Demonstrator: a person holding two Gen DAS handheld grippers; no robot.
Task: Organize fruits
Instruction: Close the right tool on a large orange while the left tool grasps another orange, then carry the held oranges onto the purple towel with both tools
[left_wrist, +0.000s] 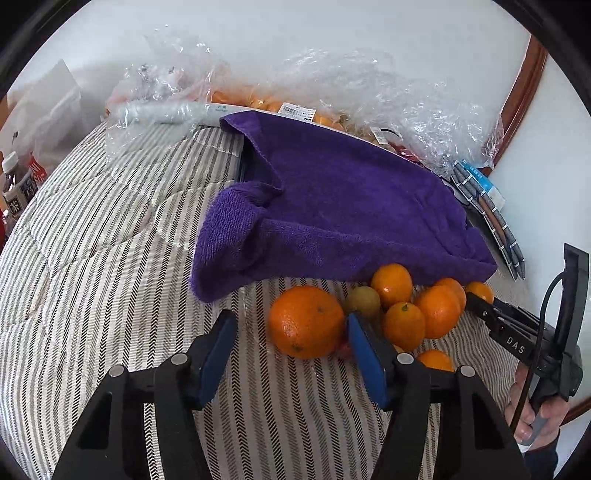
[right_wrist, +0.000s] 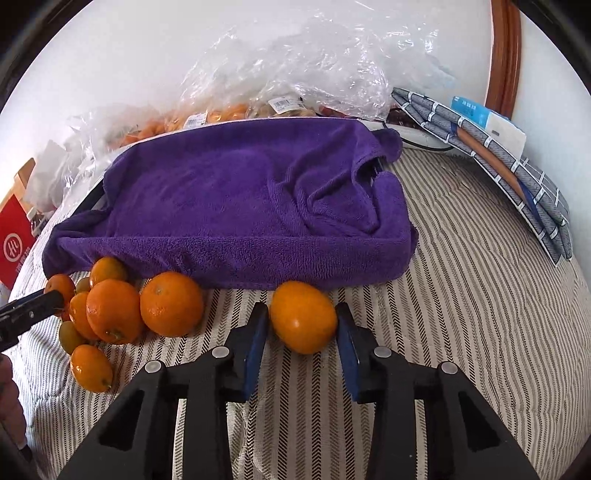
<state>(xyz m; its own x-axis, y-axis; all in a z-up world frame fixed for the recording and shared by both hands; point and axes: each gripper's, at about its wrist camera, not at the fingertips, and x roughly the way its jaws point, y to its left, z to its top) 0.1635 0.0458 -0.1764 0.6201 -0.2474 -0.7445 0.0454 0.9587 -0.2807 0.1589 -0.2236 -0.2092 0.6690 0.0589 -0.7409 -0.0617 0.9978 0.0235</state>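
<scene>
Here, at lower centre, the right gripper (right_wrist: 301, 330) is closed around a lone orange (right_wrist: 303, 316); the left gripper (left_wrist: 291, 341) is held open beside a larger orange (left_wrist: 306, 321). Lifting is judged next.

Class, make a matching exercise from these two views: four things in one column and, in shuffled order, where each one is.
Things
1. purple towel
2. lone orange
3. clear plastic bags
4. greenish fruit

Places
A. between the right gripper's pads
B. at the back, against the white wall
C. tucked in the cluster of oranges
D. draped across the middle of the striped cover

Pairs: 1-D, 2-A, 3-B, 4-C
</scene>
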